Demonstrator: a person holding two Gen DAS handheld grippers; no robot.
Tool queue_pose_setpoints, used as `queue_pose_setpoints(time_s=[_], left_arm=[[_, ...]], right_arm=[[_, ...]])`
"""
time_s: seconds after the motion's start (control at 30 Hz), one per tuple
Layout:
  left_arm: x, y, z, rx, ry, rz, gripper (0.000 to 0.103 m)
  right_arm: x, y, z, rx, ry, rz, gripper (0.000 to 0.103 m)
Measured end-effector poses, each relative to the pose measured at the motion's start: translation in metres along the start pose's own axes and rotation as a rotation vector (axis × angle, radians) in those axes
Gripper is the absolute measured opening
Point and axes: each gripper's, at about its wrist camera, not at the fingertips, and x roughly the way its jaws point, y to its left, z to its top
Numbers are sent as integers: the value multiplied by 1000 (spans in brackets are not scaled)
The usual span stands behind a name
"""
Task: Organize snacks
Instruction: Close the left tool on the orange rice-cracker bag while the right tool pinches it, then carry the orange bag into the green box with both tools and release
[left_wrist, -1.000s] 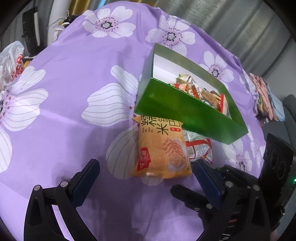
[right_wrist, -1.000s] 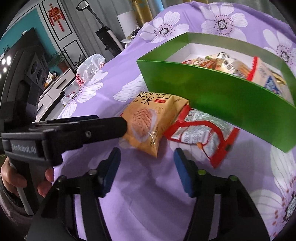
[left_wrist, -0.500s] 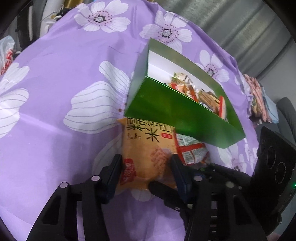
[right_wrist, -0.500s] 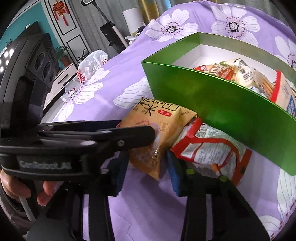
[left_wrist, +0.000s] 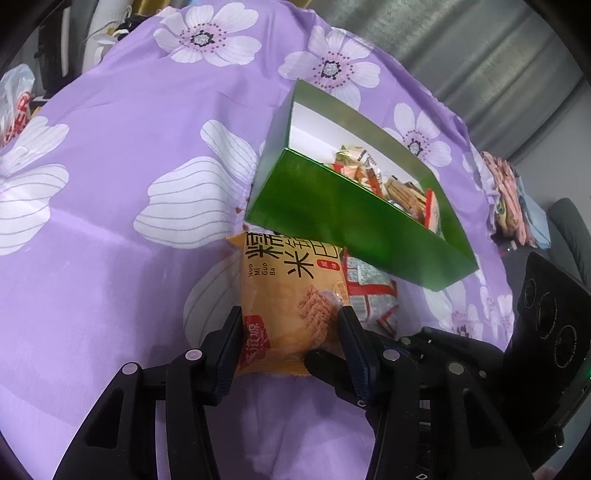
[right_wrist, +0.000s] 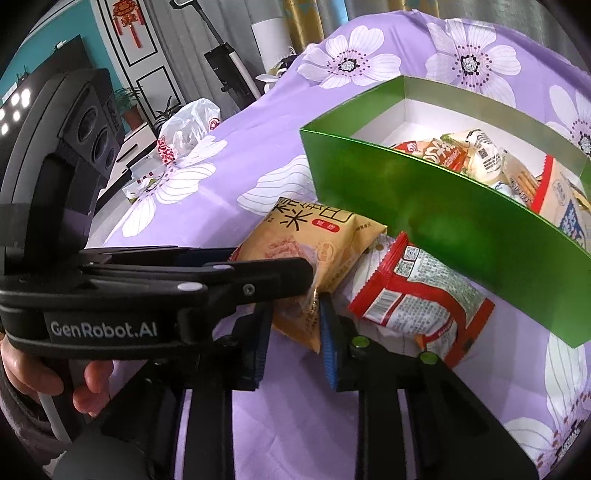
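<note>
Underfoot of both tools: purple cloth (left_wrist: 110, 221) printed with large white flowers, draped over the whole work surface. Beyond its far edge: a white plastic bag (right_wrist: 188, 129), an upright vacuum (right_wrist: 229, 70), a teal wall with a red hanging ornament (right_wrist: 127, 18); on the other side, grey curtain (left_wrist: 480, 55).

Nearest: orange snack packet (left_wrist: 291, 302), flat on the cloth, black characters at its far end, a red logo at its near left corner. Left gripper (left_wrist: 291, 332) closing on the near end, pads pressed against both side edges. Right gripper (right_wrist: 295, 325) closing on the same packet, pinching its near corner between blue pads. Just right, touching: red-and-white packet (right_wrist: 413, 295), lying free.

Farther: green box (right_wrist: 424, 206), white inside, just behind both packets, holding more wrapped snacks (right_wrist: 480, 158) toward its right end.
</note>
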Motion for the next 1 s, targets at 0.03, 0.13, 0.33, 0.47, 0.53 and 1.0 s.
queue_pose_setpoints(time_s=[0.03,0.13,0.33,0.47,0.53,1.0], left_arm=[[-3,-2,-1,3,-4,0,51],[-16,-9,-4,12,-23,-5,51],[-42,-29,0,57,-77,-6,51],[-55,-46,5,101,-108,-11,51],[-58,-54,8,117,-118,-14,51],[-46,-109,47,244,-148,-44,51]], right_arm=[[-2,1,-1,-3,-3,0,25],[-11,6,-3,-15,-17,0,25],[-40,18,0,-45,-74,-13,25],[-60,19,5,-51,-121,-28,25],[-69,17,7,-50,-140,-33,25],[-110,-15,22,-17,-262,-108,25]])
